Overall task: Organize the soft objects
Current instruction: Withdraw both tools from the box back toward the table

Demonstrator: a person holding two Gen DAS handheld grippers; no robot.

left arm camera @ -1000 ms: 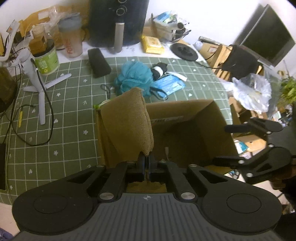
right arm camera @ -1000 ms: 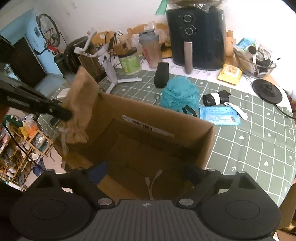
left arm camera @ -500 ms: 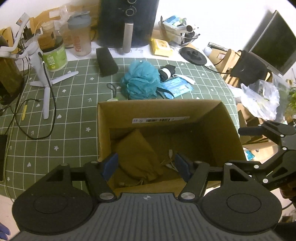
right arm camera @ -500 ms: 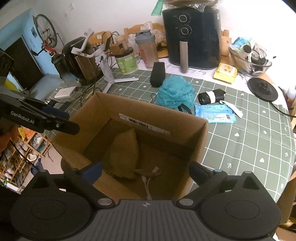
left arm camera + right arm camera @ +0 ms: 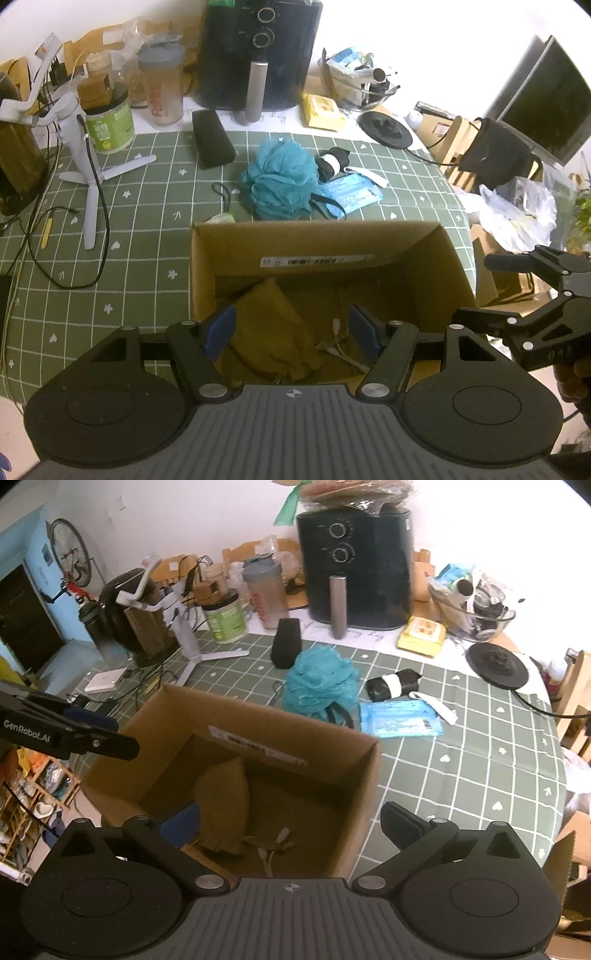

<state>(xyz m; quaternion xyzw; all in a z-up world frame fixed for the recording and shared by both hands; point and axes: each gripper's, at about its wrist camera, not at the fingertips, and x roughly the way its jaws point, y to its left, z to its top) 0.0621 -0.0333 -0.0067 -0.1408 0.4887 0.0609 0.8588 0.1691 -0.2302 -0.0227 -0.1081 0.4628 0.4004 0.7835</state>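
Where the left wrist view looks down, the left hand-held gripper (image 5: 291, 332) hangs over an open cardboard box (image 5: 454, 254) on the green checked table (image 5: 140, 266). Its jaws are apart and nothing is pinched between them. A brown cloth bag (image 5: 273, 328) lies inside the box, on the bottom, with a white cord (image 5: 340, 347) beside it. Behind the box sit a teal bath puff (image 5: 279, 181), a blue packet (image 5: 351, 192) and a black rolled bundle (image 5: 332, 164). The right hand-held gripper (image 5: 495, 288) shows at the right edge.

In the right wrist view, the right hand-held gripper (image 5: 291, 823) is opening wide above the same box (image 5: 365, 771), with nothing held. The brown cloth bag (image 5: 225, 805) leans against the left inner wall. The teal bath puff (image 5: 319, 686) rests on the table (image 5: 480, 775) just past the box. The left hand-held gripper (image 5: 110, 734) pokes in from the left.
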